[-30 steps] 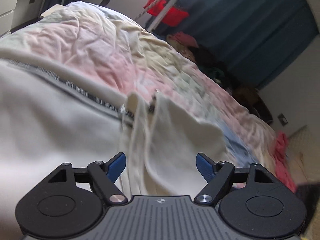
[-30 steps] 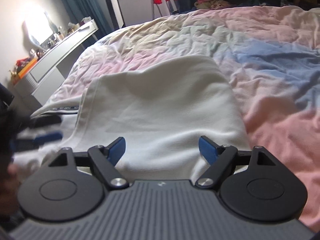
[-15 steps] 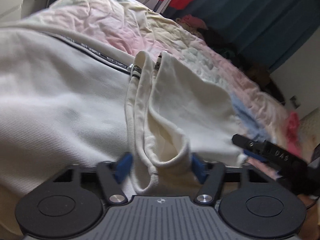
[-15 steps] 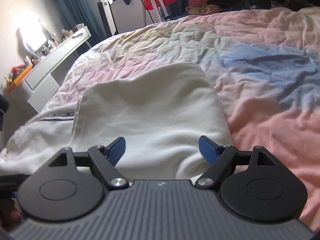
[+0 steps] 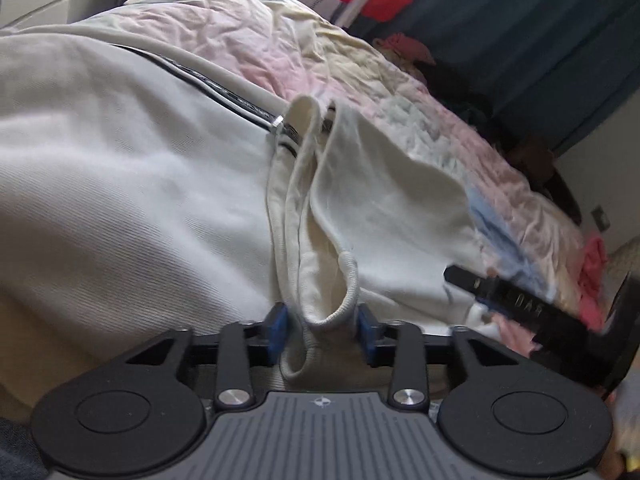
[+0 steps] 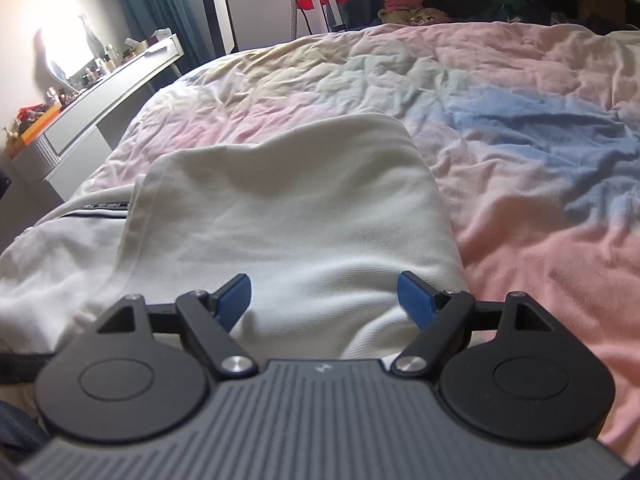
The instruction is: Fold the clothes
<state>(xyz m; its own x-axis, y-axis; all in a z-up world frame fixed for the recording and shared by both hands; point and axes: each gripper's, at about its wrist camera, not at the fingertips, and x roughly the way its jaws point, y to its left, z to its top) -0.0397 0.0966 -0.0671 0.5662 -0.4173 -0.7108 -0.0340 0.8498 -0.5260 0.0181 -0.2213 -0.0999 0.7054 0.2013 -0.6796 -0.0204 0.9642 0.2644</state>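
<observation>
A: Where is the cream-white ribbed cotton garment with the black-and-white zip tape [image 5: 132,184] lying?

B: It is spreading across the crumpled pastel patchwork quilt [image 6: 500,128] on the bed, near the edge closest to the cameras. Part of it is lying doubled over, as the right wrist view shows: one panel is resting on top of the rest with its hemmed edge running diagonally.

A: What is the left gripper [image 5: 320,330] doing?

B: Its blue pads [image 5: 277,329] are closing in on a bunched, corded hem of the garment; the cloth is filling the gap between them, so it is pinching that edge. I judge it is taking the hem there because a thick seam gives a firm hold for lifting or dragging.

A: And the right gripper [image 6: 326,300]?

B: It is hovering low over the doubled panel with its fingers spread wide, gripping nothing. It is probably lining up on the matching edge, so both corners can travel together.

A: Is the fold finishing or starting?

B: One layer is already lying over; whether more folds are coming, I cannot tell.
</observation>
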